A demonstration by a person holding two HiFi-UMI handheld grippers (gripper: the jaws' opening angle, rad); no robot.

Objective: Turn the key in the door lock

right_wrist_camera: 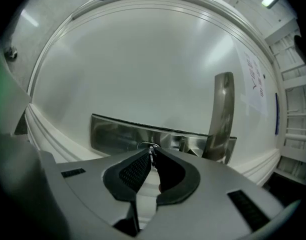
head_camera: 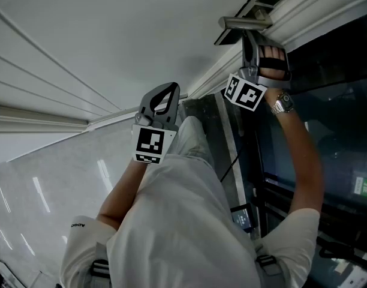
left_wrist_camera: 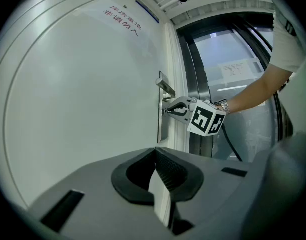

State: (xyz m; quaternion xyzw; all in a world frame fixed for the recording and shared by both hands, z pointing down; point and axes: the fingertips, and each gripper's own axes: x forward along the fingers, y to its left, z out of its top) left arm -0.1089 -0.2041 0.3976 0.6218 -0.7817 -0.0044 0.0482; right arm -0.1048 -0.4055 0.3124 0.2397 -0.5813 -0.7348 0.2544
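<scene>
The key (right_wrist_camera: 152, 150) sticks out of the lock in a steel plate (right_wrist_camera: 118, 134) on the white door (right_wrist_camera: 143, 59). My right gripper (right_wrist_camera: 152, 156) is shut on the key, its dark pads pressed on either side. A steel door handle (right_wrist_camera: 222, 114) stands just right of the lock. The left gripper view shows that gripper (left_wrist_camera: 168, 110) level at the lock plate (left_wrist_camera: 162, 129), below the handle (left_wrist_camera: 165, 86). My left gripper (left_wrist_camera: 155, 156) is shut on nothing and hangs back from the door. In the head view it (head_camera: 168, 89) is at centre, while the right gripper (head_camera: 250, 38) reaches the handle (head_camera: 243, 23).
A dark glass panel with metal framing (left_wrist_camera: 228, 69) adjoins the door on the handle side. A paper notice (left_wrist_camera: 234, 69) is stuck on the glass. The person's forearm with a wristwatch (head_camera: 283, 104) stretches to the lock. A printed sign (left_wrist_camera: 124, 18) is on the door.
</scene>
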